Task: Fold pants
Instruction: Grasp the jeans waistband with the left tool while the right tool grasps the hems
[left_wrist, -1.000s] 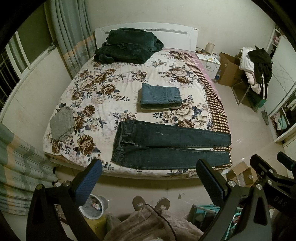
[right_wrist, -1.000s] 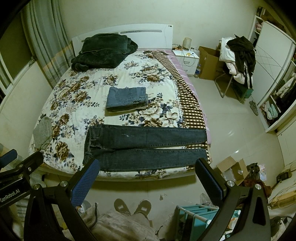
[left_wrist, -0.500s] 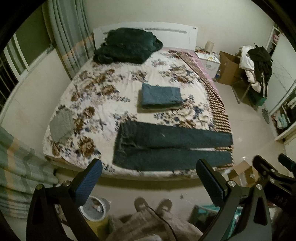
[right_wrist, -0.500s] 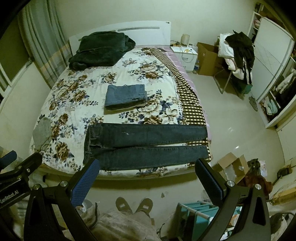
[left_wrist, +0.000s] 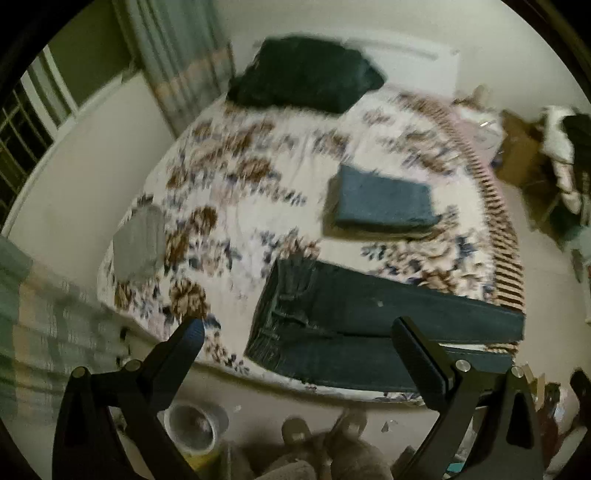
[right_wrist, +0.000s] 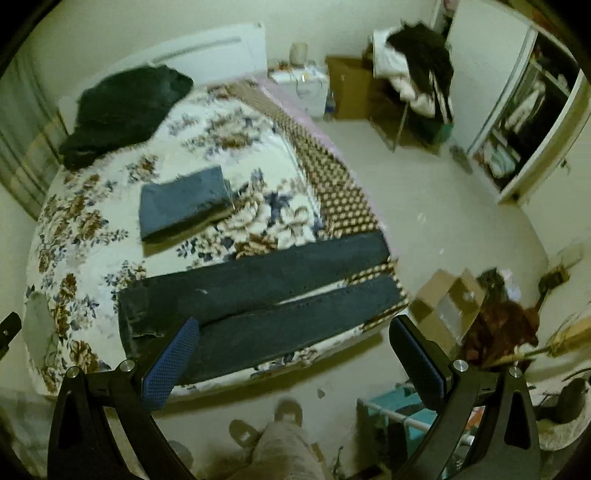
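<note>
Dark blue jeans (left_wrist: 354, 328) (right_wrist: 258, 302) lie flat along the near edge of the bed, waistband to the left, both legs stretched right and slightly apart. My left gripper (left_wrist: 301, 354) hovers open above the waistband end, holding nothing. Wide open too, my right gripper (right_wrist: 291, 354) hangs over the lower leg and the bed's front edge. Neither gripper touches the cloth. Both views are motion-blurred.
A folded lighter-blue pair of jeans (left_wrist: 384, 199) (right_wrist: 184, 203) rests mid-bed on the floral cover (left_wrist: 258, 177). A dark green blanket (left_wrist: 306, 74) lies at the headboard, a grey cloth (left_wrist: 138, 240) at the left edge. Cardboard boxes (right_wrist: 443, 302) and a person's slippers (right_wrist: 266, 424) are on the floor.
Both grippers have moved closer to the bed and tilted; the left view swung toward the waistband, the right toward the leg ends. The jeans have not moved.
</note>
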